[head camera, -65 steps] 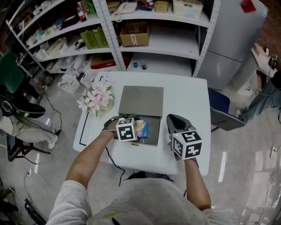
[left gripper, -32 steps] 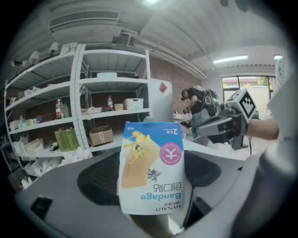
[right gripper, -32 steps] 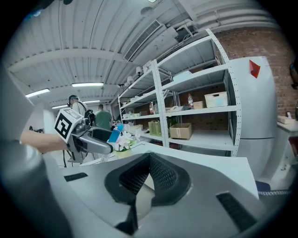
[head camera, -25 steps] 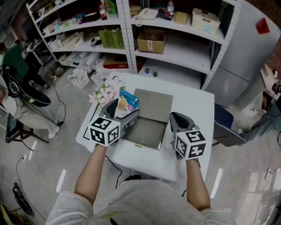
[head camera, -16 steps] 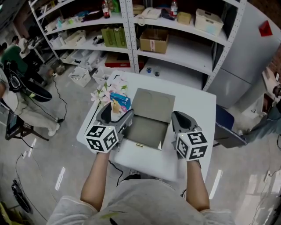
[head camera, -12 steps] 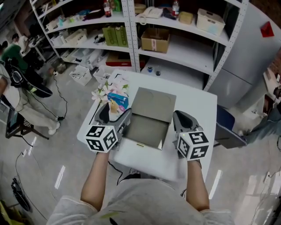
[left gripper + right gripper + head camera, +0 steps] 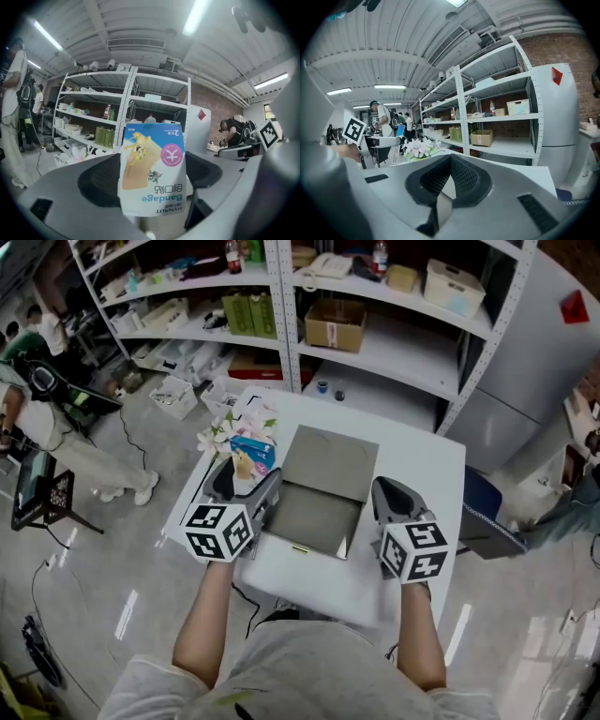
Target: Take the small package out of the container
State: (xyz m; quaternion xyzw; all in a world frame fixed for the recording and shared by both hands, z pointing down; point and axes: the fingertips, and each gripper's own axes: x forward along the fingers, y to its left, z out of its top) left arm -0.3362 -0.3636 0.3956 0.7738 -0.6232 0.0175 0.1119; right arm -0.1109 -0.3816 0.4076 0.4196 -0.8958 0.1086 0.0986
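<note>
From the head view, the left gripper (image 7: 246,482) is raised over the left side of the white table (image 7: 412,460). Its fingers are clamped on the small package (image 7: 250,454), which is out of the box and sits just in front of the flowers (image 7: 234,426). The grey box (image 7: 314,514) lies on the table between the two grippers, and its lid (image 7: 330,463) is folded back flat.

Only the left gripper view shows the package's face. It is blue and cream with a pink round sticker, and the word "Bandage" reads upside down. The package stands upright between the dark pads, pinched at its lower edge.

The right gripper (image 7: 449,164) is seen best in its own view. Its fingertips meet, with nothing between them. From above it hangs just right of the box, not touching it.

The count is two grippers, one package, one box and one bunch of flowers. There is also one long run of metal shelves (image 7: 487,117) behind the table (seen in all three views). The head view shows one person (image 7: 56,418) standing on the floor to the left.
</note>
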